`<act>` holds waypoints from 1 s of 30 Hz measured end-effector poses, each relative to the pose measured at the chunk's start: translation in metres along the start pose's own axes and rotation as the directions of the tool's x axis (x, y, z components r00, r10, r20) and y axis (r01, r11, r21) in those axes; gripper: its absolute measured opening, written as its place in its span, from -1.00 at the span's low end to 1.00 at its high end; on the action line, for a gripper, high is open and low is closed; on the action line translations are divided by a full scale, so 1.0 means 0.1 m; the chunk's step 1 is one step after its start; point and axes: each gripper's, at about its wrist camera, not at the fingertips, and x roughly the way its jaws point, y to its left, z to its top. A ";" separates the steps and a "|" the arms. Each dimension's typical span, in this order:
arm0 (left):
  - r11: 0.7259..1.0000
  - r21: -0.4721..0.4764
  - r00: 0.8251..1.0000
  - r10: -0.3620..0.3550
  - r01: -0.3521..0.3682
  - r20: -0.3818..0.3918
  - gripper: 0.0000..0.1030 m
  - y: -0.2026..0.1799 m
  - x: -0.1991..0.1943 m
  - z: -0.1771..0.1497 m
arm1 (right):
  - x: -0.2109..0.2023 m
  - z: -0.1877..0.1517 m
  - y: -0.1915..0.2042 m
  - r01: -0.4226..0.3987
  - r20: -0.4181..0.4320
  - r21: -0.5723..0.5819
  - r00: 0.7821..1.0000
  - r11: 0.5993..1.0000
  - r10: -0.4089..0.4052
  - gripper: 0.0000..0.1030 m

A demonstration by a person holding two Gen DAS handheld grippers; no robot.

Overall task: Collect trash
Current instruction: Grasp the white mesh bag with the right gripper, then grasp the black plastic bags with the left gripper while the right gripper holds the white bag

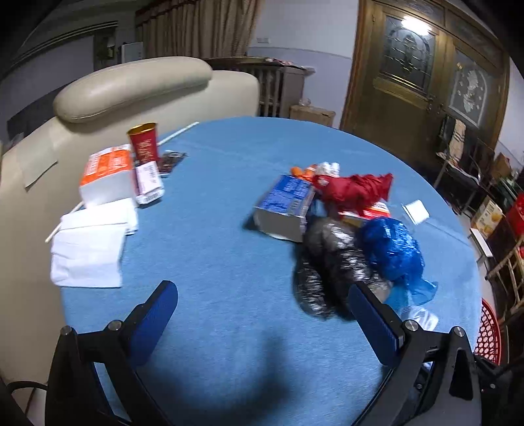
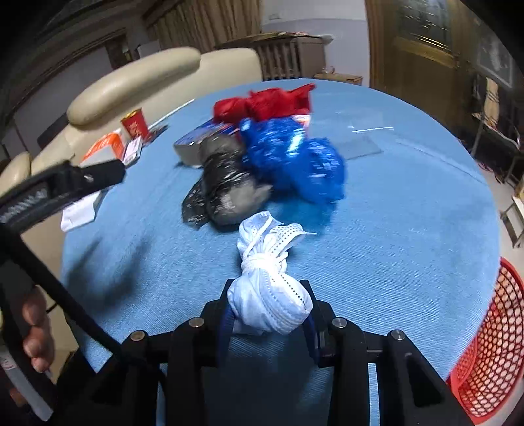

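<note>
Holding item one: a knotted bundle of white perforated face masks, pinched between the closed-in fingers of the right gripper and carried just above the round table under a blue woven cloth. Step in hand, by judgement: transport of a picked piece to the bin. Next move called for: a swing to the red plastic mesh basket standing off the table edge, right of the bundle, then release over its mouth; the bundle is soft and light, so it should drop freely. Left gripper: fingers spread wide, nothing between them, hovering above bare cloth left of the bundle. Beyond the bundle, remaining trash: crumpled black plastic bag, crumpled blue plastic bag touching it, red plastic bag farther back, flattened blue-and-silver carton. Far left of the bundle: white folded paper, orange-and-white box, red paper cup with gold rim, thin white straw. Room: cream leather armchair behind the table, brown curtain, carved wooden door with glass panels, dim lighting.
</note>
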 end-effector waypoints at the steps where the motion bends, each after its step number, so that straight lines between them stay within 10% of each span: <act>1: 1.000 0.006 1.000 -0.009 0.009 -0.006 1.00 -0.06 0.03 0.01 | -0.05 -0.01 -0.04 0.014 0.015 0.003 1.000 1.000 -0.014 -0.24; 17: 0.996 0.088 0.986 -0.017 0.032 -0.166 0.98 -0.68 0.74 0.03 | -0.44 -0.05 -0.65 0.063 0.091 0.155 0.993 0.986 -0.078 -0.24; 22: 0.994 0.034 0.970 -0.098 0.108 -0.221 -0.16 -0.49 0.81 0.01 | -0.41 -0.05 -0.61 0.058 0.090 0.147 0.993 0.987 -0.072 -0.24; 30: 0.992 -0.014 0.980 -0.126 0.125 -0.153 -0.35 -0.14 0.50 -0.03 | -0.42 -0.04 -0.51 0.057 0.098 0.121 0.993 0.991 -0.069 -0.24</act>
